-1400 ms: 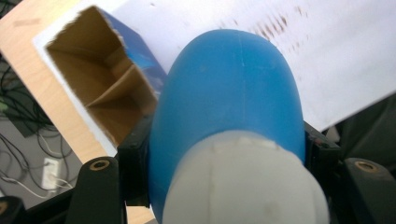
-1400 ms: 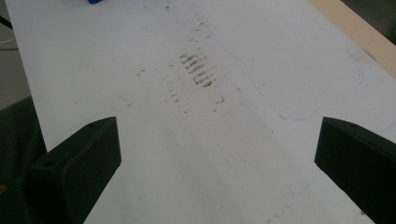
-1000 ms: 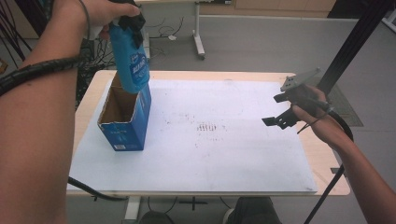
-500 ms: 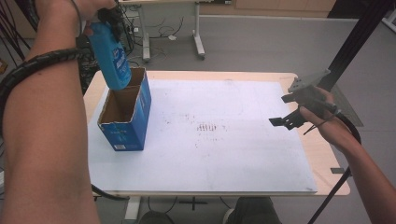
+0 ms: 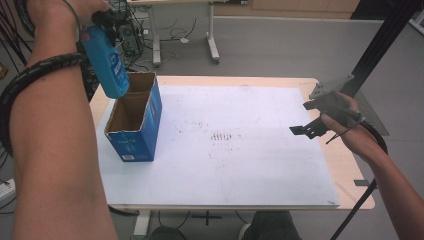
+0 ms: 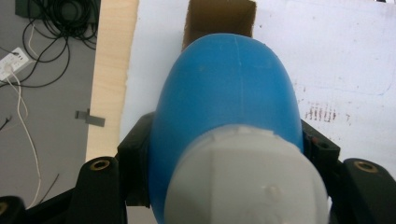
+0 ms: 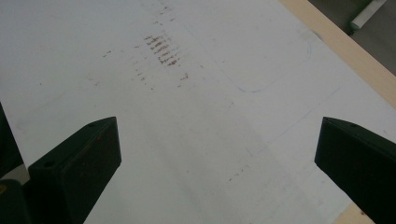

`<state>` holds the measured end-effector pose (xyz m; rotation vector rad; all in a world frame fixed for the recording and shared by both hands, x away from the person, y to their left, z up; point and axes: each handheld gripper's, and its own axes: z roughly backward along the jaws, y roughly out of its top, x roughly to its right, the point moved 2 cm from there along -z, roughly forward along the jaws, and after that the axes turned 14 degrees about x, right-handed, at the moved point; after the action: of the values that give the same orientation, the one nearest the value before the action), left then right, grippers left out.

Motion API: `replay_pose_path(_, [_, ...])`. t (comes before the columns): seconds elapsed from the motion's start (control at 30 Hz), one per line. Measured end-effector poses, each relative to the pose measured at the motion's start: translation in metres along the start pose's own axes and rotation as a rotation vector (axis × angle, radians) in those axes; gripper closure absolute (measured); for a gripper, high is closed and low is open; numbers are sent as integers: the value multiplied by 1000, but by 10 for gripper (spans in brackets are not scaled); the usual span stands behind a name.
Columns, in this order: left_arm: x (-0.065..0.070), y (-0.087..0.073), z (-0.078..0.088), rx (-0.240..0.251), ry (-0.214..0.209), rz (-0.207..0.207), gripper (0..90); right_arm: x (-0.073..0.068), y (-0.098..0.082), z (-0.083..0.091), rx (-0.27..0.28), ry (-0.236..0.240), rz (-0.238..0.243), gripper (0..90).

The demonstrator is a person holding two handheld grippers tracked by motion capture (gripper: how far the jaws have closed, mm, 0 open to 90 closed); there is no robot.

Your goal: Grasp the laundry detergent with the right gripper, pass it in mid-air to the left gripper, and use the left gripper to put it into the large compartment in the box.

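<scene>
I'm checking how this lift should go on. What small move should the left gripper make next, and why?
Probably carry the blue bottle sideways, away from the open box, toward bare white mat before lowering it. The left gripper clamps it below the white cap, and its base hangs at the box's rim, so lowering now might catch it. The right gripper waits open.

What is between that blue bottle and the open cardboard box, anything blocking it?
Nothing visible. The left gripper holds the blue bottle in the air just above the far left rim of the open box. The box looks empty inside. The right gripper hovers open, far across the table.
</scene>
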<state>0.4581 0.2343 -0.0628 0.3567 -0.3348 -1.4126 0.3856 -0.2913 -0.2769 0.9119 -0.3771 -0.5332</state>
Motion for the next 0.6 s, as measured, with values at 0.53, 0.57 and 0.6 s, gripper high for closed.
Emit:
replay_pose_path(0.53, [-4,-6,-23,-19,-2,11,369,-1,-1,-2,-17,-1,13,2])
replay_pose_path(0.57, [-4,-7,-25,-22,-3,8,369,-1,-2,-2,-16,-1,12,2])
replay_pose_path(0.6, [-4,-8,-27,-23,-2,9,369,-1,-2,-2,-18,-2,10,2])
